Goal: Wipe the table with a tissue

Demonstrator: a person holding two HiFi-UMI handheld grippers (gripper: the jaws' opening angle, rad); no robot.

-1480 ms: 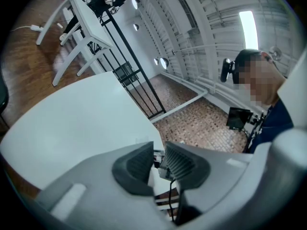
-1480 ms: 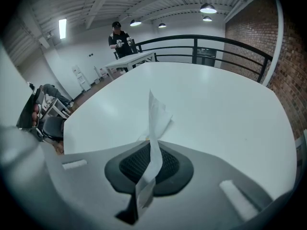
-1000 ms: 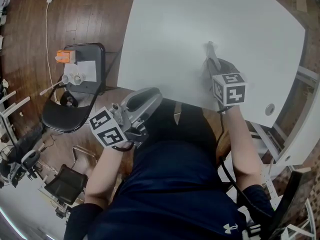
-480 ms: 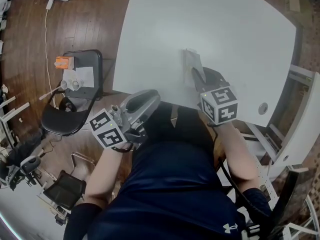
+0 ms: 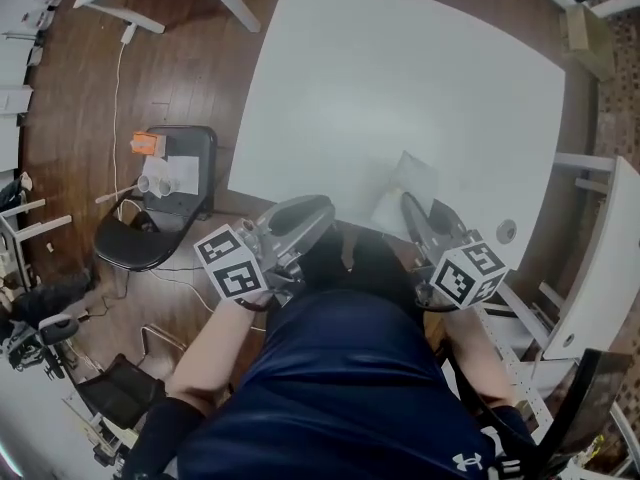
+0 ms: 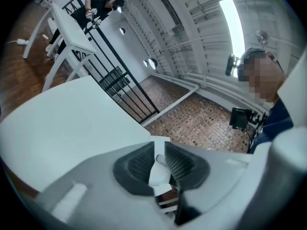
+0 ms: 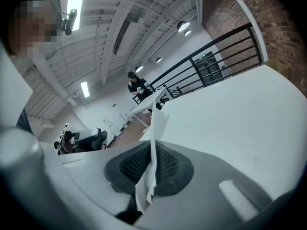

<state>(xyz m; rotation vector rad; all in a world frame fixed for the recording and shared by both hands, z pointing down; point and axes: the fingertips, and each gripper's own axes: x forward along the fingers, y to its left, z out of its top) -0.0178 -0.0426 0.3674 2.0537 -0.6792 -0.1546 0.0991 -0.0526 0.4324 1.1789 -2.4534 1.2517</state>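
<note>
The white table (image 5: pixel 400 78) fills the upper middle of the head view. My right gripper (image 5: pixel 408 204) hangs over its near edge, shut on a white tissue (image 5: pixel 407 180) that stands up off the surface. In the right gripper view the tissue (image 7: pixel 156 128) runs as a thin sheet between the closed pads. My left gripper (image 5: pixel 320 208) is just off the table's near edge, by the person's torso. Its jaws have just been closing, and its pads (image 6: pixel 178 163) pinch a small white scrap (image 6: pixel 160 170) that looks like tissue.
A black chair (image 5: pixel 150 233) on the wooden floor to the left carries paper, cups and an orange item (image 5: pixel 146 145). A white cable (image 5: pixel 122 78) runs along the floor. White frames (image 5: pixel 600 268) stand to the right. The table has a small round grommet (image 5: pixel 506 231). Another person stands far off (image 7: pixel 139 87).
The right gripper has lifted the tissue off the table and drawn it back towards the near edge. The left gripper has risen slightly and moved towards the table.
</note>
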